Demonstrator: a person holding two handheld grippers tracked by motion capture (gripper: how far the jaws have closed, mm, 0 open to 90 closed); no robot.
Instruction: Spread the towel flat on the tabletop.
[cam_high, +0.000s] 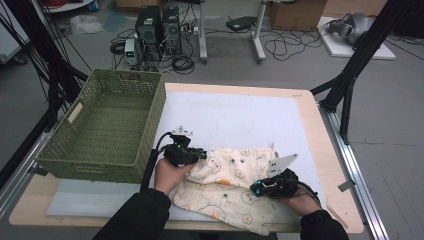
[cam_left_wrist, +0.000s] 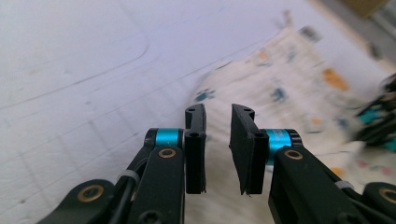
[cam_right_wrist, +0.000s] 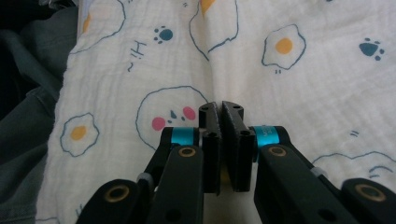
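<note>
Cloth (cam_high: 227, 187) flat on table (cam_high: 310, 125); left gripper (cam_left_wrist: 217, 140) parted above it, right gripper (cam_right_wrist: 220, 140) pinched onto a fold.

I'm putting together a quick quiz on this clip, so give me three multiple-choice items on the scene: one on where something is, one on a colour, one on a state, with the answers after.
1. Where does the basket stand on the table?
A. at its left side
B. at its right side
C. on top of the cloth

2. What colour is the basket?
A. blue
B. green
C. red

3. How do the left gripper's jaws stand?
A. clamped tight on the basket rim
B. apart, with a gap between them
C. closed on a cable

Answers:
1 A: in the high view the basket sits at the left, beside the white mat.
2 B: its woven walls are green.
3 B: the left gripper view shows a clear gap between the pads, over the printed cloth; the right gripper has its jaws nearly together.
</note>
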